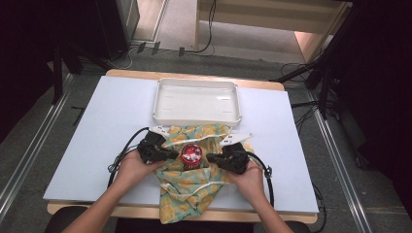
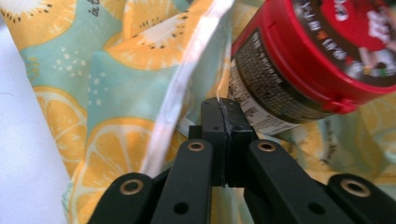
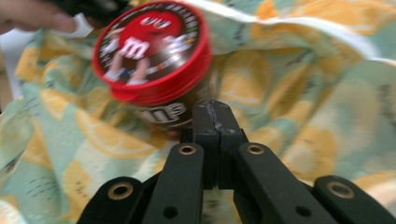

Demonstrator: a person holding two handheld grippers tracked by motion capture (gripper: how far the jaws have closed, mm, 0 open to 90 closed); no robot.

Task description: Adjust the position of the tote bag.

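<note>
Honestly, most of the jar's [image 1: 191, 155] body is hidden: the fruit-print cloth bag [image 1: 189, 187] is bunched up round it, so in the high view you get basically just the red lid. Right gripper view is blurry too, label text below the lid is unreadable. Left gripper view cuts the jar off at the top right corner.

Jar itself: red lid w/ a cartoon candy character, dark label, small print on the side. It sits right between the two sets of fingers, just past the tips of each.

Left gripper [image 1: 171, 153]: fingers pressed together, looks like a thin bit of the bag's white edge is caught btw them, can't tell for sure. Right gripper [image 1: 210, 158]: fingers pressed together, nothing visible btw them.

White tray [image 1: 196, 116] sits beyond the fingers on the counter [image 1: 97, 145].
</note>
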